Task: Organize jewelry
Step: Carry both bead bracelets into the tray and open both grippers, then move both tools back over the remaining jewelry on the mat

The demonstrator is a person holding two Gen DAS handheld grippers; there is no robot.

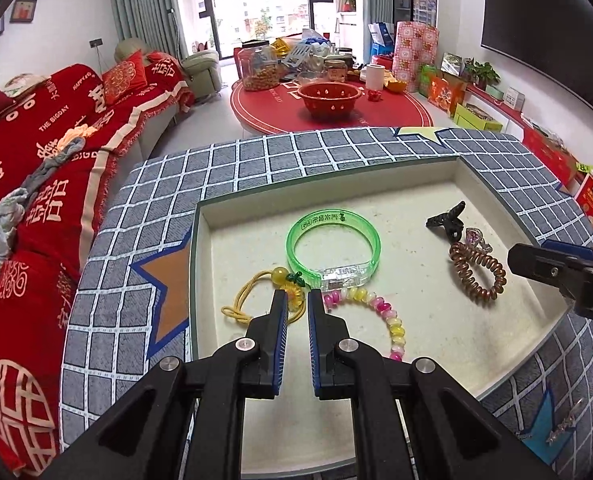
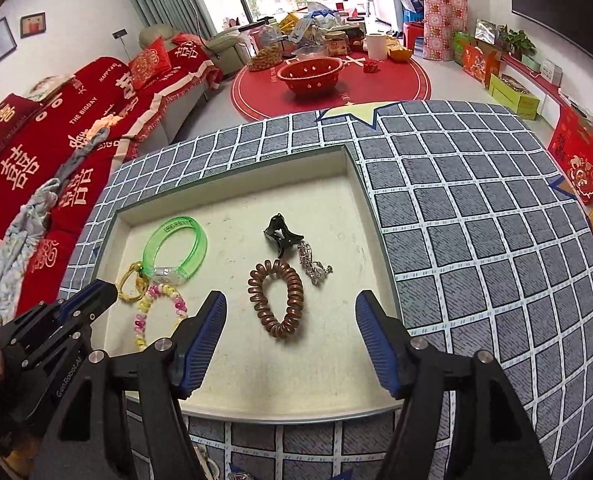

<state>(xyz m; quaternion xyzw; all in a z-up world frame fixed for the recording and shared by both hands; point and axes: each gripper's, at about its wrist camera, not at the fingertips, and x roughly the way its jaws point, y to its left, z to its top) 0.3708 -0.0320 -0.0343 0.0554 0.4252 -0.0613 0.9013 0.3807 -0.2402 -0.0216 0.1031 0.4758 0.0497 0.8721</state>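
A shallow cream tray (image 1: pixel 376 184) (image 2: pixel 360 184) lies on a grey checked cloth. In it lie a green bangle (image 1: pixel 332 240) (image 2: pixel 175 249), a yellow cord with an amber bead (image 1: pixel 252 296) (image 2: pixel 130 280), a pink-and-yellow bead bracelet (image 1: pixel 388 320) (image 2: pixel 158 314), a brown spiral hair tie (image 1: pixel 476 270) (image 2: pixel 276 300), a black claw clip (image 1: pixel 446 218) (image 2: pixel 281 232) and a silver trinket (image 1: pixel 476 238) (image 2: pixel 312 266). My left gripper (image 1: pixel 297 300) (image 2: pixel 108 290) hovers between the cord and the bead bracelet, jaws narrowly apart and empty. My right gripper (image 2: pixel 290 308) (image 1: pixel 514 258) is open wide around the spiral tie, above it.
The tray sits on a cloth-covered table (image 2: pixel 476 220). A red sofa (image 1: pixel 36 152) stands at the left. Beyond is a round red table (image 1: pixel 328 108) with a red bowl and jars. Boxes (image 1: pixel 476 116) line the right wall.
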